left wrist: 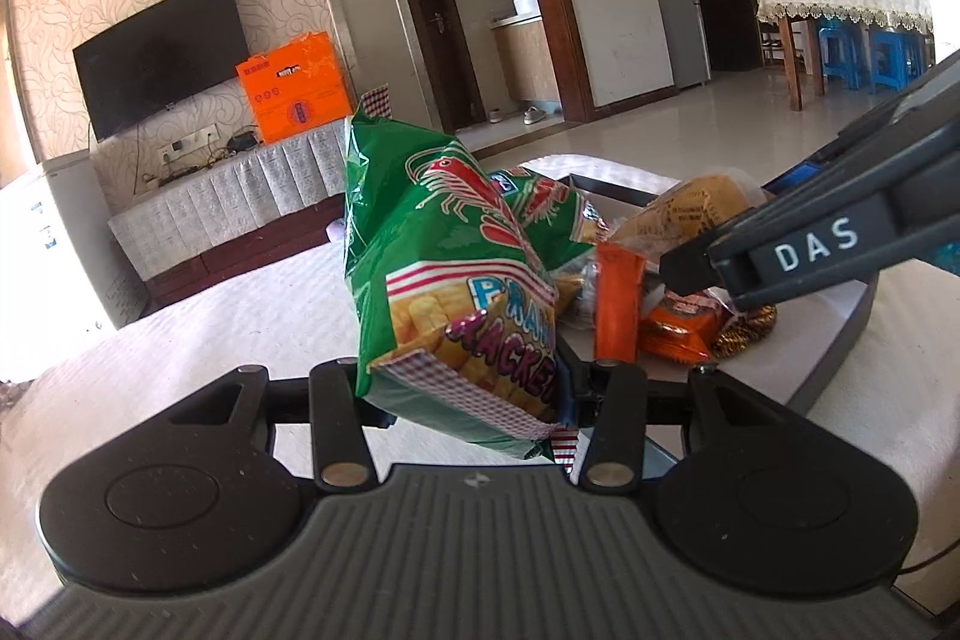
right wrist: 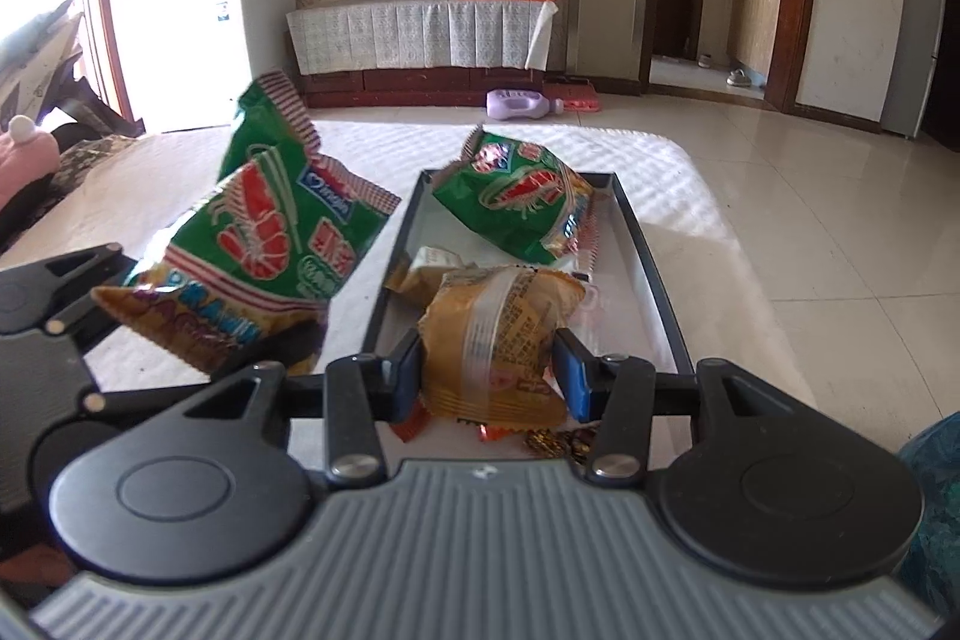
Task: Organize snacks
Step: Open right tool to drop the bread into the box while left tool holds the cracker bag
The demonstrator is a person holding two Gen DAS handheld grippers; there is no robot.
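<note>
The left gripper point(left wrist: 474, 388) is clamped on a green prawn-cracker bag point(left wrist: 456, 274), glossy and crumpled, printed with a red prawn, red-and-white stripes and a yellow panel of crackers. It hangs off the table, just beside the long left edge of the dark-rimmed tray point(right wrist: 636, 226). The right gripper point(right wrist: 489, 370) is closed on a yellow pastry packet point(right wrist: 501, 334) with a clear printed strip down its middle, held over the near end of the tray. A second green prawn-cracker bag point(right wrist: 528, 196) lies in the far part of the tray. Below the held packet, orange wrappers point(left wrist: 678, 328) and a gold-foil sweet point(left wrist: 741, 334) lie in the tray, largely covered in the right wrist view. The held bag's lettering is cut off by folds, and its bottom corner hides the left gripper's right pad.
</note>
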